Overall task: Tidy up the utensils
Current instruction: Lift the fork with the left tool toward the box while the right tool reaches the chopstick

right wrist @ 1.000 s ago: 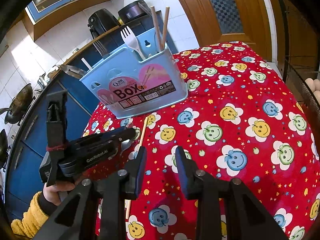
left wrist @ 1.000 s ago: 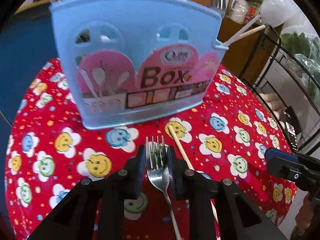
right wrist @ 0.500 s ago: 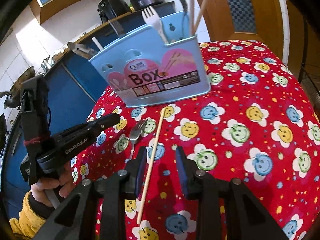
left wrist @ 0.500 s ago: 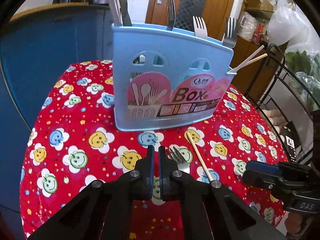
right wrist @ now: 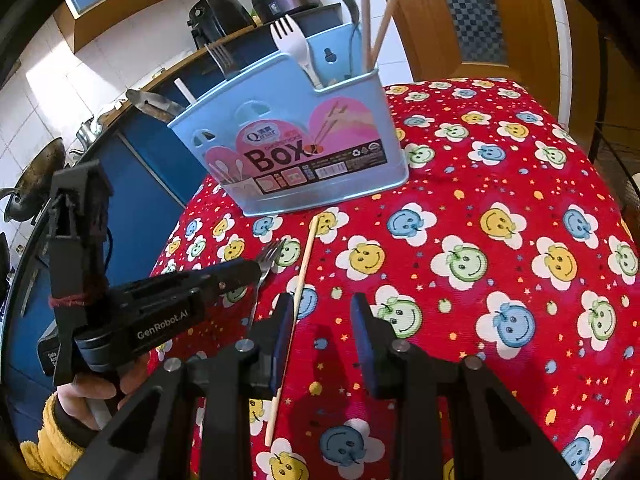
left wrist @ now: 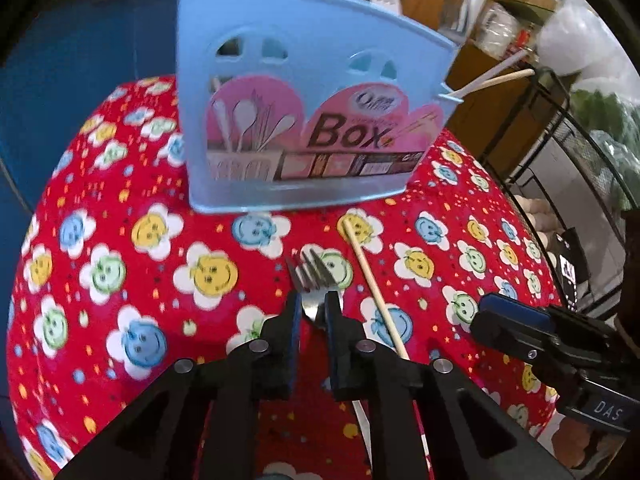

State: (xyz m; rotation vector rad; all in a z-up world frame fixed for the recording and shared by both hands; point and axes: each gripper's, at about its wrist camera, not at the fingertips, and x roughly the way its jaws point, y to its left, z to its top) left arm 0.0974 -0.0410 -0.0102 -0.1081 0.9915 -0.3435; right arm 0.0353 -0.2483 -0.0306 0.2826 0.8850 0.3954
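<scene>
- Left wrist view, bottom centre: the left tool (left wrist: 311, 307) has its jaws opening around the neck of a metal fork (left wrist: 314, 280) lying on the desk's red smiley cloth (left wrist: 120, 280); whether the pads touch it I cannot tell.
- Just right of the fork lies a wooden chopstick (left wrist: 374, 286).
- Right wrist view, bottom centre: the right tool (right wrist: 322, 320) stands open and empty, the chopstick beside its left finger.
- Only this view shows a hand (right wrist: 96, 388) in a yellow sleeve at lower left.
- Beyond, upper centre, stands the blue utensil box (right wrist: 296, 160), with forks and chopsticks upright in it.
</scene>
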